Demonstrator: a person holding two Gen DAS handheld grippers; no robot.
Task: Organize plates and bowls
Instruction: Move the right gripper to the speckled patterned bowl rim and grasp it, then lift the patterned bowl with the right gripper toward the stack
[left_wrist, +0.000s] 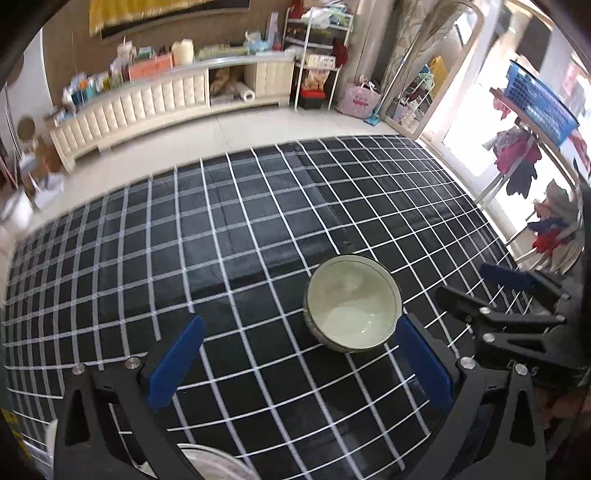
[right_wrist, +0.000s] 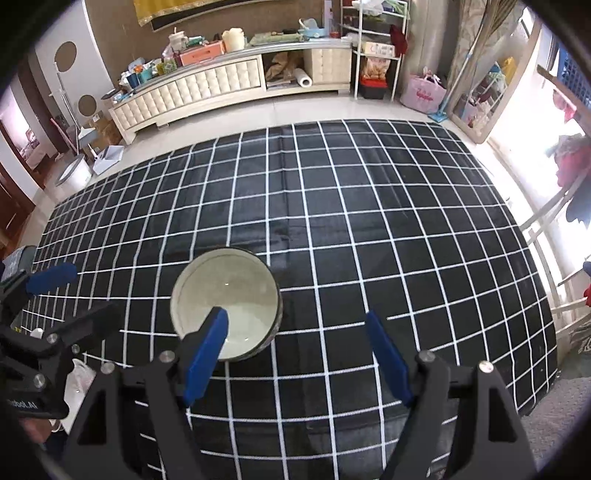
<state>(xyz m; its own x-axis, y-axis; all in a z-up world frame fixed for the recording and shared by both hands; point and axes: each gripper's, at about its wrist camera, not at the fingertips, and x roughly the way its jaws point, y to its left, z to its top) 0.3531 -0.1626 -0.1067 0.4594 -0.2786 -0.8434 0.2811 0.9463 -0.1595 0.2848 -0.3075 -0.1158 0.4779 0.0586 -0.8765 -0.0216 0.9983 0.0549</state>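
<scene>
Blue pads of left hand-held gripper (left_wrist: 299, 363) spread wide, nothing between them; bowl (left_wrist: 352, 303) sits upright just beyond, centre-right of frame, on black grid-checked tabletop (left_wrist: 221, 240). Right hand-held gripper (right_wrist: 297, 356) also spread, empty; its left pad overlaps the bowl (right_wrist: 225, 301) at lower-left centre.

Only one piece of lettering is showing clearly enough to read at all: in the right wrist view, white print is running along the black body of the left gripper (right_wrist: 51, 291) at the lower left edge, ending in what is looking like "bot.AI", its beginning cut off. Packages on the far cabinet (right_wrist: 221, 85) are carrying print, all too blurred to read.
</scene>
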